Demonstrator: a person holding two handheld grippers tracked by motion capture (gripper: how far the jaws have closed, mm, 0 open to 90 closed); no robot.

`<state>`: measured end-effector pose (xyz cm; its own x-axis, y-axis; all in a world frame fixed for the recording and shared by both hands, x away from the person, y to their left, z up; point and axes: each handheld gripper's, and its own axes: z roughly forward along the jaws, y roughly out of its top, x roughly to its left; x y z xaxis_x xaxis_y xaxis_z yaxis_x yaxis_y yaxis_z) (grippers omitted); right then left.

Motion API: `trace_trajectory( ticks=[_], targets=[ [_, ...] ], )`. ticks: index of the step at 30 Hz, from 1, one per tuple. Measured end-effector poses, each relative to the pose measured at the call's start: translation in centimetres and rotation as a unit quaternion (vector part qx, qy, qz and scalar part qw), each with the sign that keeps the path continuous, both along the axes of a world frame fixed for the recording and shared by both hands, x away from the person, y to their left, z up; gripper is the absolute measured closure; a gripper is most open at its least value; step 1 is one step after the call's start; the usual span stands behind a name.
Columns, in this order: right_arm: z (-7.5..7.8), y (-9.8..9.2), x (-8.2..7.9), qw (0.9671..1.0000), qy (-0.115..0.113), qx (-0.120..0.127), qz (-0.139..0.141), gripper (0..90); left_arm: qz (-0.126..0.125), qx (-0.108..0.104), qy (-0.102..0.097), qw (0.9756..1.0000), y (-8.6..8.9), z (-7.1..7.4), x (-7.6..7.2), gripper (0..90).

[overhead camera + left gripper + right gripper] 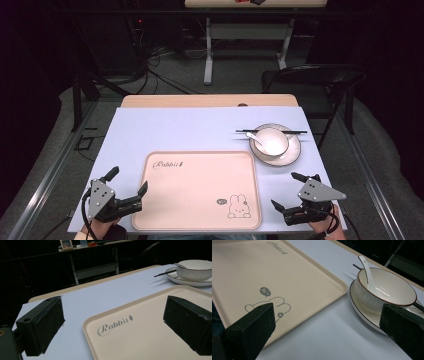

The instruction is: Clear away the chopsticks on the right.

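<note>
Your wooden worktop [150, 100] carries a pale lavender rectangular mat [175, 130] that covers nearly all of it. On the mat, toward six o'clock, lies the beige rectangular plastic tray [200, 185] with "Rabbit" script at its ten o'clock corner and a rabbit drawing at its five o'clock corner. At the tray's two o'clock, just beside it, sits a white round ceramic plate [292, 152] with a dark rim, and on it a white ribbed ceramic bowl [272, 142]. A white ceramic spoon [254, 137] rests in the bowl, handle toward ten o'clock. Black chopsticks [300, 132] lie across the plate behind the bowl. Your left claw [129, 186] hovers at the tray's eight o'clock, jaws apart and empty. Your right claw [287, 192] hovers at the tray's four o'clock, jaws apart and empty.
</note>
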<state>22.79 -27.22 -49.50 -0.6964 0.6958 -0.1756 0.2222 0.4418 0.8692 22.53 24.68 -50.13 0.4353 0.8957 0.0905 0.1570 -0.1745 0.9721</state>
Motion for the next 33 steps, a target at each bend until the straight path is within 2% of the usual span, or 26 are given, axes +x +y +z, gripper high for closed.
trace_trajectory(
  ticks=[9,10,12,16,20,25,27,33],
  targets=[
    [0.0,0.0,0.0,1.0000,-0.001,-0.006,-0.004,0.0,-0.001,0.003,0.000,1.0000,0.0,0.0,0.0,3.0],
    [-0.1,0.0,0.2,0.9997,0.003,-0.007,-0.023,0.0,-0.001,0.003,0.000,1.0000,-0.1,0.0,0.0,3.0],
    [0.0,-0.1,0.3,0.9994,-0.001,-0.014,-0.032,0.0,-0.002,0.005,0.001,1.0000,-0.1,0.0,0.0,3.0],
    [0.1,-0.2,0.7,0.9990,0.006,-0.022,-0.040,0.0,0.006,-0.001,0.003,1.0000,0.2,0.0,-0.1,3.0],
    [0.2,-0.2,1.2,0.9983,0.009,-0.037,-0.044,0.0,0.007,0.002,0.004,1.0000,0.3,0.0,-0.3,3.0],
    [0.5,-0.3,1.8,0.9977,0.018,-0.051,-0.041,0.0,0.009,0.002,0.008,0.9999,0.3,0.0,-0.2,3.0],
    [0.6,-0.4,2.3,0.9971,0.032,-0.059,-0.036,0.0,0.008,0.004,0.008,0.9999,0.3,0.0,-0.2,3.0],
    [0.9,-1.1,3.7,0.9944,0.052,-0.088,-0.027,0.0,0.009,0.005,0.008,0.9999,0.3,0.0,-0.2,3.2]
  ],
)
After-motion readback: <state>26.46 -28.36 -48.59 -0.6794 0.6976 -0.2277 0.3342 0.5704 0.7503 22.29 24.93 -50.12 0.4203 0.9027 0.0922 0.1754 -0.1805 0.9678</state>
